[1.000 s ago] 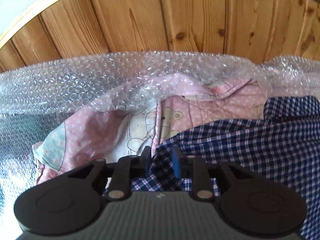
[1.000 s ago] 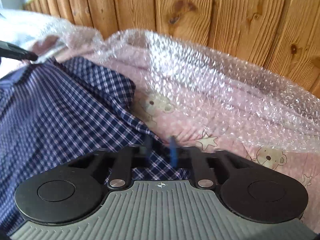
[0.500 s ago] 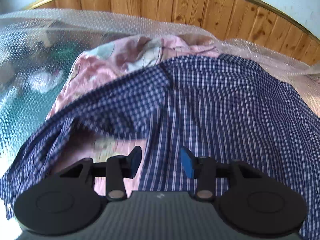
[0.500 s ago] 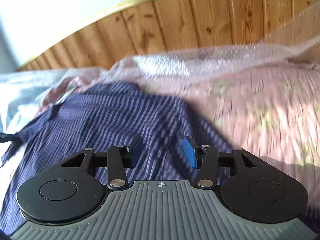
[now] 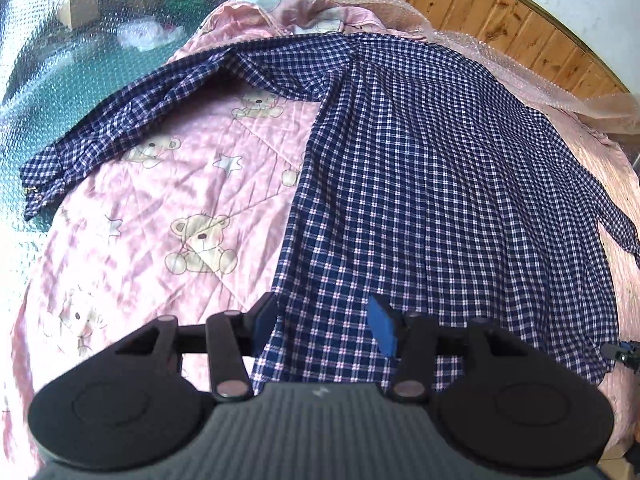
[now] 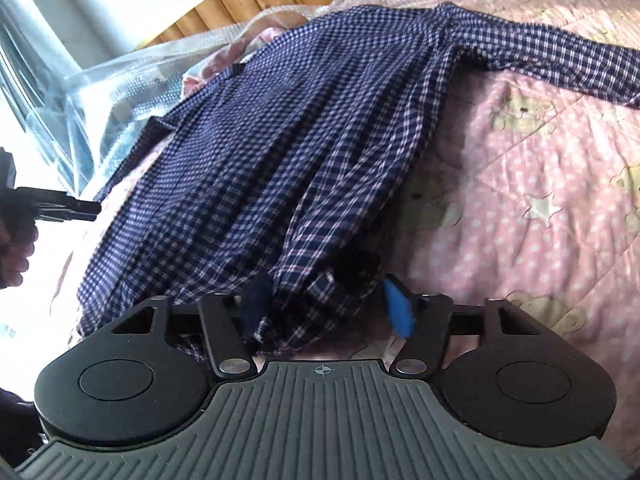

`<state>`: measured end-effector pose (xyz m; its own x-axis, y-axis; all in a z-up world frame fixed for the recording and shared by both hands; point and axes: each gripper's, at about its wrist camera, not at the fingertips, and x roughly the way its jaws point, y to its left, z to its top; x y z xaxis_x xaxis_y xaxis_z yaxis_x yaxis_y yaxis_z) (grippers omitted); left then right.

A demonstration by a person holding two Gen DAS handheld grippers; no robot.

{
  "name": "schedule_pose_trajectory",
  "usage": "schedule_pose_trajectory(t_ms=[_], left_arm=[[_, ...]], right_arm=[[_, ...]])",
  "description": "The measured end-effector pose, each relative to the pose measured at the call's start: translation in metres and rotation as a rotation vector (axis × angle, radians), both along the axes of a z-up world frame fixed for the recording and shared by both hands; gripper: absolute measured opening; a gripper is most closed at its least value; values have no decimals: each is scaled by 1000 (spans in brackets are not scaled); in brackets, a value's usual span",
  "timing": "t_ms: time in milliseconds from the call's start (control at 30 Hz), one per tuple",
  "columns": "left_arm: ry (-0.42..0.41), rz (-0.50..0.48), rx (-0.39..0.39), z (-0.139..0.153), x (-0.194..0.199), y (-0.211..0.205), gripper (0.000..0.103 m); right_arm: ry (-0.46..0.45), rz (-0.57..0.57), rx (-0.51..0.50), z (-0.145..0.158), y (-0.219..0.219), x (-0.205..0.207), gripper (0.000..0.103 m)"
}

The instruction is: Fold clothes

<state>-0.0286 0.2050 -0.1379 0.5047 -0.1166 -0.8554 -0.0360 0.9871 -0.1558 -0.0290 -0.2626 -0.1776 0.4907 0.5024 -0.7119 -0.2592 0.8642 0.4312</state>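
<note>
Now the left gripper point(image 5: 326, 326) is seen with its jaws partly apart, and they have just been opening. The hem of the checked shirt point(image 5: 440, 168) lies between the blue pads point(image 5: 382, 330), but the pads are not seen pressing on it. The left pad sits right at the shirt's side edge.

The right gripper point(image 6: 328, 306) is seen with a bunched corner of the shirt point(image 6: 280, 152) between its jaws. Its jaws have just been closing. The left pad is touched by the gathered cloth, while a gap is seen beside the right blue pad point(image 6: 398, 308), so a firm hold cannot be told.

The shirt is made of thin woven cloth in dark blue with small white and pink checks. It is spread flat on the bed, with its collar end far from the grippers. One long sleeve point(image 5: 120, 120) is stretched out to the side, and soft folds are seen along the body.

Under the shirt a pink quilt point(image 5: 160, 208) is laid. It is stitched in squares and printed with little bears and stars. Clear bubble wrap point(image 5: 520, 68) is heaped along the far side of the bed. A wooden plank wall point(image 5: 500, 12) stands behind it. In the right wrist view, the other gripper and a hand point(image 6: 14, 248) holding it are seen at the left edge.
</note>
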Motion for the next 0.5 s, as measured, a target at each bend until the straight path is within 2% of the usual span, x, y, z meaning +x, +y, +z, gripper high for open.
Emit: schedule_pose_trajectory(t_ms=[33,100,167,233,267,300,367,400,433,500], left_arm=[[-27,-18,0,8,-8,0,50],[-85,-58,1,22,-25,0,51],[-119,-91,-2,28,-39,2,56],[-119,-131,1,24,-50,0,56],[-116,-153,9,20,-54,-3,56],[-115,-177,21,15,-59,-7,56],[-112,-237,34,5,-67,-15,57],[-111,-267,43,2,-72,-19,57],[-113,-297,56,-2,-78,-24,57],[-116,-355,78,-8,-90,-32,57]], right_arm=[[26,-4,12,2,4,2,6],[63,-61,72,24,3,0,5],[124,-201,249,52,-15,-8,4],[134,-347,399,75,-36,-26,4],[114,-407,410,79,-43,-33,5],[85,-461,394,80,-47,-38,7],[76,-529,300,69,-52,-43,45],[89,-538,238,64,-51,-46,50],[107,-538,171,59,-49,-48,50],[73,-475,8,61,-32,-59,50]])
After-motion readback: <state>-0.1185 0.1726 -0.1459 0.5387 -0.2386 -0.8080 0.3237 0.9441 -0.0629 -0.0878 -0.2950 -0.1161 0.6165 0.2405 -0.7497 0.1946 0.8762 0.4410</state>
